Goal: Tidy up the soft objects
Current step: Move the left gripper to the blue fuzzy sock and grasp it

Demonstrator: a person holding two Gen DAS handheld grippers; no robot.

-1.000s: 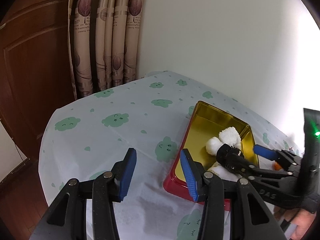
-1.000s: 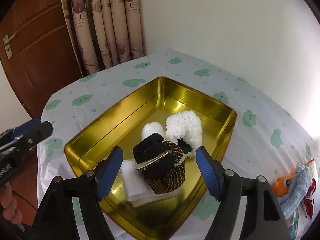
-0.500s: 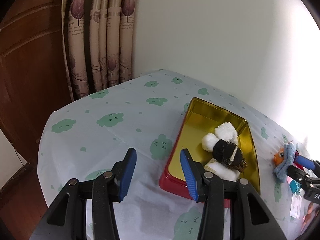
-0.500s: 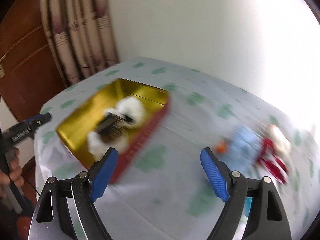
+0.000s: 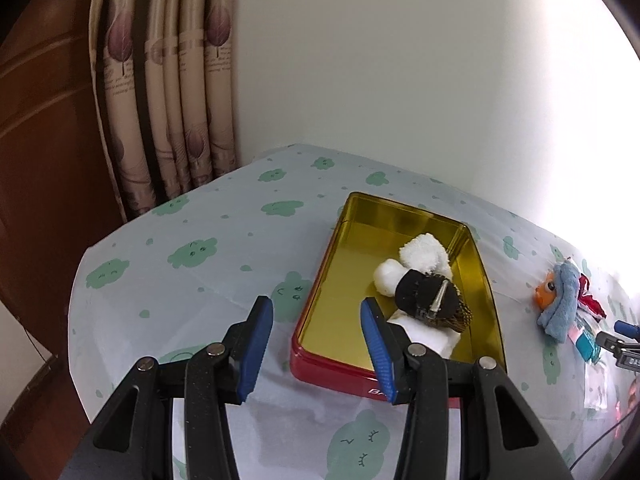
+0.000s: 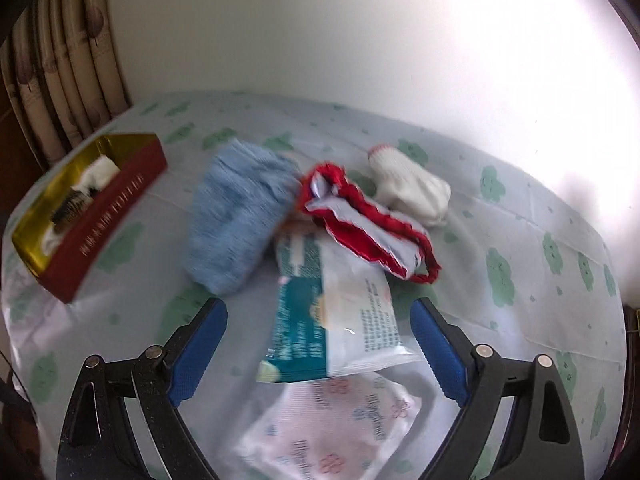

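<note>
My right tongs (image 6: 318,350) hang open over the teal packet (image 6: 328,320) at the bottom middle, ready to grab; left tongs (image 5: 316,344) wait open.

Daylight poured in from my right and blew out the white wall (image 5: 400,80) in both views, washing the far edge of the tablecloth (image 5: 200,280) to near white. My left wrist picture was sharp, with a golden sheen on the tin (image 5: 360,248) floor. My right wrist picture was smeared by motion: the blue cloth (image 6: 240,216) and the tin's red side (image 6: 108,216) streaked, lettering unreadable. Fisheye bending curved the curtain (image 5: 176,92), and dark corners ringed each frame.
</note>
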